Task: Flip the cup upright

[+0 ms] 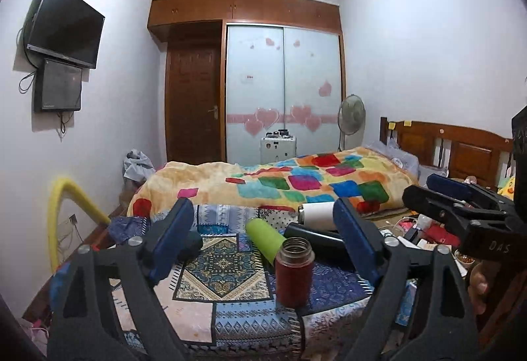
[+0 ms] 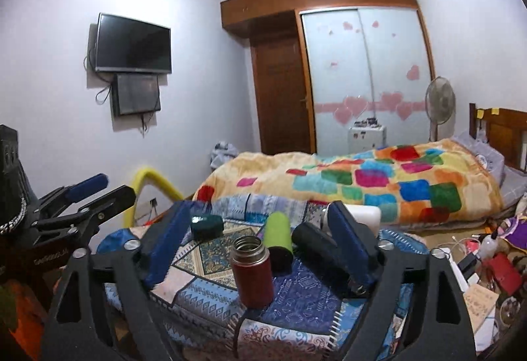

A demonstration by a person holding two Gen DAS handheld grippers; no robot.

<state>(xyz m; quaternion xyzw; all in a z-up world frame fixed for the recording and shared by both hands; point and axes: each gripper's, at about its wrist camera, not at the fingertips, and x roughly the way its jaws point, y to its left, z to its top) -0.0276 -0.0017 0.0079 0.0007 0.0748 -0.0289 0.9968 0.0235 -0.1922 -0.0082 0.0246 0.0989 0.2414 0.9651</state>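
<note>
A red metal cup [image 1: 293,272] stands upright, mouth open, on the patterned cloth [image 1: 210,265]; it also shows in the right wrist view [image 2: 252,272]. Behind it lie a lime-green cup [image 1: 266,237] [image 2: 278,234], a black cup [image 1: 314,237] [image 2: 316,245] and a white cup [image 1: 318,213] [image 2: 364,213], all on their sides. My left gripper [image 1: 263,242] is open, with the red cup between its blue fingers but not touching. My right gripper [image 2: 258,244] is open around the same cup, not touching it.
A dark green lid-like object [image 2: 207,225] lies at the cloth's far left. A bed with a colourful blanket [image 1: 296,183] lies behind. A cluttered surface with boxes and cables [image 2: 487,262] is to the right. A yellow foam tube [image 1: 66,206] stands at left.
</note>
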